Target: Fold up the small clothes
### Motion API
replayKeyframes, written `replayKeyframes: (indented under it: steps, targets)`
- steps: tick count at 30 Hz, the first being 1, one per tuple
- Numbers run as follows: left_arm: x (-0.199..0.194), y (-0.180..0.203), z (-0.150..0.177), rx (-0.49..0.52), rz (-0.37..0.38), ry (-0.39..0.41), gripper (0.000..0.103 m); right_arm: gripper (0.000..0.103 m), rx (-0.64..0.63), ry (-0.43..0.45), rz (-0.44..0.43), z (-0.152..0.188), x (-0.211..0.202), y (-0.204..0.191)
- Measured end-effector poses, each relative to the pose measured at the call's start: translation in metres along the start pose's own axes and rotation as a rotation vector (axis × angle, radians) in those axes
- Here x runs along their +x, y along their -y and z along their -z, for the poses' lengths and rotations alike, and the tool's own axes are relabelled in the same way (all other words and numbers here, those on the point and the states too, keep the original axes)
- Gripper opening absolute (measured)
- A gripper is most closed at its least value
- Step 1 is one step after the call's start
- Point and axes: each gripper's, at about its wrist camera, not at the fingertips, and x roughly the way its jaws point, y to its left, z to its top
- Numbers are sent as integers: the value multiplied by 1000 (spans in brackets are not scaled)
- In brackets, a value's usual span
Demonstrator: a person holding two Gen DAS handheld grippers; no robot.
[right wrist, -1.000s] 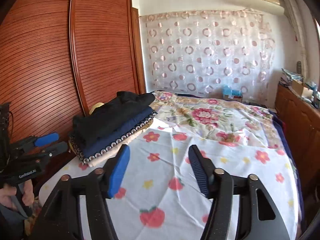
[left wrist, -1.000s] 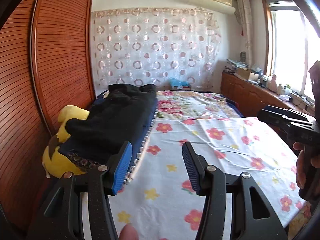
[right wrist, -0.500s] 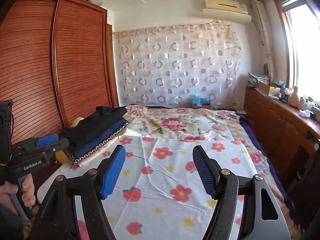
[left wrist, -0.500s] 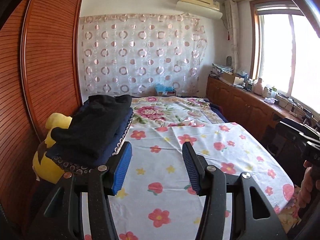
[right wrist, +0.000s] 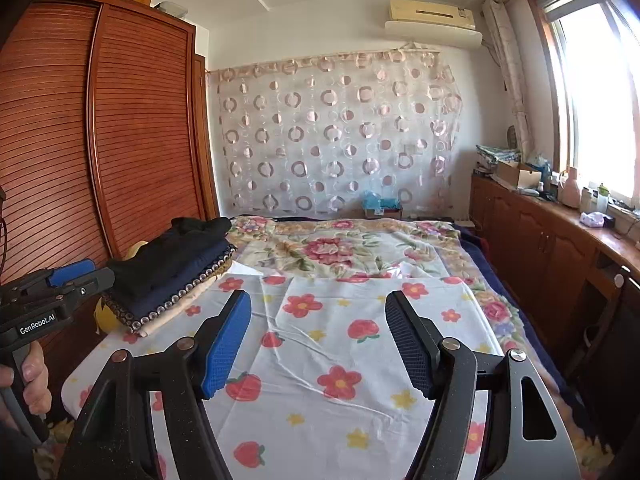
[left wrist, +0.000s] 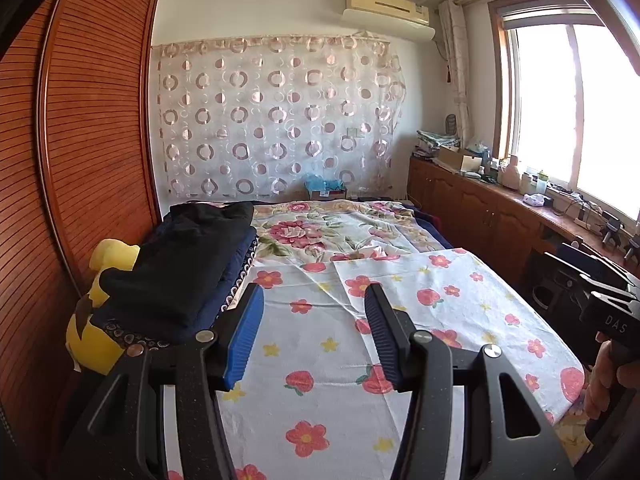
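Observation:
A stack of folded dark clothes [left wrist: 188, 276] lies at the bed's left edge, a black piece on top of navy ones; it also shows in the right wrist view [right wrist: 172, 268]. My left gripper [left wrist: 314, 308] is open and empty, held above the white flowered sheet [left wrist: 440, 308], to the right of the stack. My right gripper [right wrist: 318, 312] is open and empty above the same sheet [right wrist: 340, 352]. Each gripper shows at the edge of the other's view: the left one [right wrist: 60, 284] and the right one's body [left wrist: 600, 300].
A yellow plush toy [left wrist: 96, 332] sits under the stack by the slatted wooden wardrobe [left wrist: 80, 140]. A floral quilt [left wrist: 328, 232] covers the bed's far half. A wooden counter [right wrist: 568, 232] with bottles and boxes runs along the right under the window.
Both grippers have drawn back and tilted up from the bed, so more of the room shows. Both have stayed open and empty. The stack has not moved.

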Motion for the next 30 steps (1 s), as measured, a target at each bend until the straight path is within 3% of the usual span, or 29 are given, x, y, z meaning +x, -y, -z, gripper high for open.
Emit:
replayKeyframes:
  steps: [30]
  targets:
    - [-3,0,2,4,-8,8,54,72,14,4,2,0,4,20]
